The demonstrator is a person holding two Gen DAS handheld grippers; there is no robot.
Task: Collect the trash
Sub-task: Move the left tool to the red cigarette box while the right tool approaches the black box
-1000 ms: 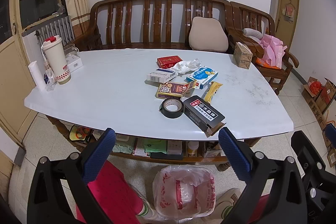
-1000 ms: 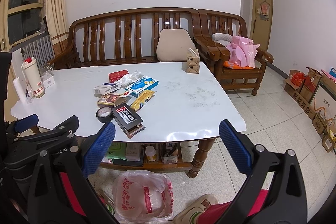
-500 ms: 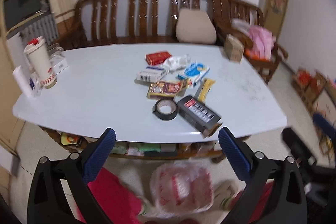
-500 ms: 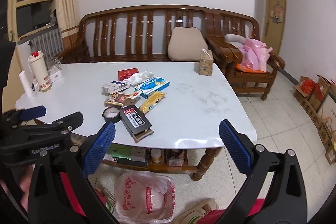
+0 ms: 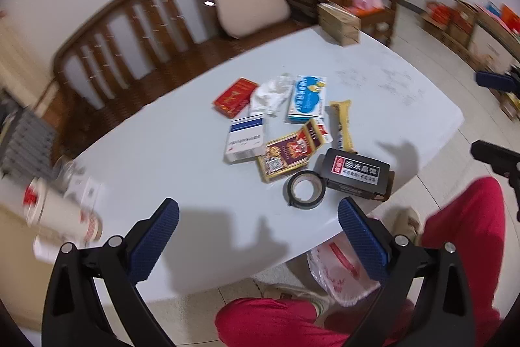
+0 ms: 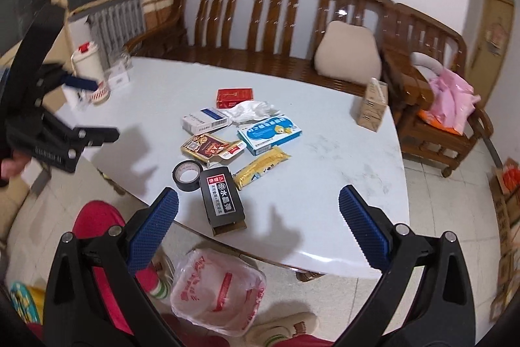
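From the left wrist view, the left gripper [image 5: 258, 223] hangs above the near edge of the pale glossy table [image 5: 162, 158] with its blue-padded fingers [image 5: 156, 236] spread wide and nothing between them. The trash lies ahead and slightly to its right in one loose cluster: a black roll of tape [image 5: 305, 189] nearest, a black rectangular box with a red-and-white label [image 5: 356, 174] touching it on the right, then a gold-and-maroon flattened carton [image 5: 287, 153], a white-and-blue small box [image 5: 244, 140], a yellow snack wrapper [image 5: 343, 126], a blue-and-white medicine box [image 5: 305, 98], a crumpled white tissue [image 5: 271, 95] and a red flat pack [image 5: 235, 96]. Below the right finger, under the table edge, a translucent white plastic bag with red print [image 5: 338, 272] sits open on the floor, likely placed there to take the pieces. The picture is blurred.

From the right wrist view, the right gripper [image 6: 258, 223] is likewise spread and empty, poised over the table's front edge. The black box [image 6: 221, 200] lies just ahead between its fingers, its end overhanging the edge, so it looks the easiest first pick. The bag [image 6: 217, 288] waits directly beneath. Open tabletop stretches to the right; the tape roll [image 6: 187, 176] crowds the box's left side.
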